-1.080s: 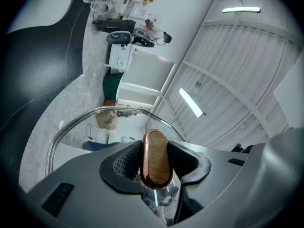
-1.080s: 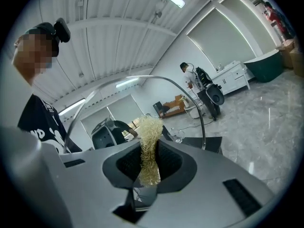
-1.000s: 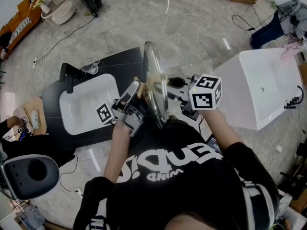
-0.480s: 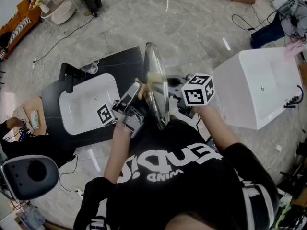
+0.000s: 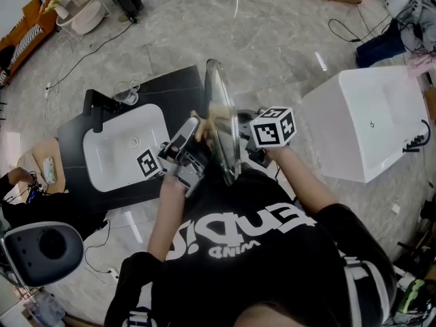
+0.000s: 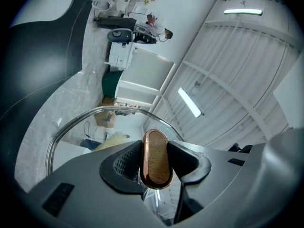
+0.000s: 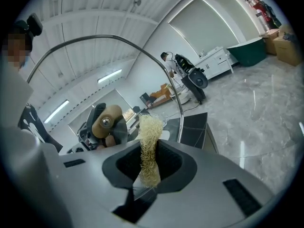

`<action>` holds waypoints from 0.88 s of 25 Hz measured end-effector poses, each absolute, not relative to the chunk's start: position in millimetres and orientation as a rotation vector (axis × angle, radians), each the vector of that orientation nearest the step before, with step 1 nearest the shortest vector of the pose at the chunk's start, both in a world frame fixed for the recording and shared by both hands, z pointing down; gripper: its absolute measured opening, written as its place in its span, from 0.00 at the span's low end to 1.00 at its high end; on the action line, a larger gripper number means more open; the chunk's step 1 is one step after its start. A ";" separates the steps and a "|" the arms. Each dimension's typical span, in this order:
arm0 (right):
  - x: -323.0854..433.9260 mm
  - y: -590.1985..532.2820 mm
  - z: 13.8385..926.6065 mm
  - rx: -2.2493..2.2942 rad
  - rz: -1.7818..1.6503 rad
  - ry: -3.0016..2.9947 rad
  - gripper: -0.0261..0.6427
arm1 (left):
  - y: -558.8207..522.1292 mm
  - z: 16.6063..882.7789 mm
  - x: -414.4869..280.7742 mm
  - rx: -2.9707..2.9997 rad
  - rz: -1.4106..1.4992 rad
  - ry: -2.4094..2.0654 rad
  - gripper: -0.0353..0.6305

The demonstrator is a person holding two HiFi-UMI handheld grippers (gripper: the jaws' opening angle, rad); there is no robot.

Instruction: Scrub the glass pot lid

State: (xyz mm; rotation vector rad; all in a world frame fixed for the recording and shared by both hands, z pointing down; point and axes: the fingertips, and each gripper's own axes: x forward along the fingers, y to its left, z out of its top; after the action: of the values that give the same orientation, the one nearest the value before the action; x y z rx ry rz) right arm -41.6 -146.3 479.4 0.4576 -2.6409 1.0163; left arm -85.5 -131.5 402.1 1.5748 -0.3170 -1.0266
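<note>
1. Sink basin [image 5: 109, 157], white, set in a black counter [image 5: 178, 87]; its contents cannot be made out.
2. Bathtub [image 5: 381, 138], white, to your right.
3. Glass pot lid [image 5: 223, 125]: held upright, edge toward you, above the counter's near corner.
4. Your left gripper [image 5: 194, 133]: jaws partly apart, clamped on the lid's wooden knob [image 6: 157, 158].
5. Your right gripper [image 7: 149, 164]: jaws pinched on a yellow fibrous scrubber [image 7: 150, 139], its tip at the lid's far face; you cannot confirm contact.
</note>
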 end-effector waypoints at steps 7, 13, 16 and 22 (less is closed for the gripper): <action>-38.6 -141.3 507.0 0.459 1.015 -2.563 0.11 | -132.7 396.5 -89.3 1.566 -1.053 -0.307 0.32; -33.9 -133.3 531.2 0.447 1.030 -2.498 0.11 | -136.0 397.4 -93.9 1.564 -1.067 -0.310 0.32; -33.5 -135.2 528.5 0.452 1.027 -2.513 0.11 | -136.7 398.6 -95.1 1.567 -1.068 -0.315 0.32; -24.2 -138.6 519.9 0.486 1.024 -2.532 0.11 | -137.4 403.3 -97.8 1.566 -1.058 -0.342 0.32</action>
State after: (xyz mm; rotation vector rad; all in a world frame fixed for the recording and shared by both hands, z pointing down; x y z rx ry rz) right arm -24.2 -138.6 519.9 0.4865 -2.5322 1.0243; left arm -97.8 -137.4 403.3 1.5660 -0.3420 -1.0577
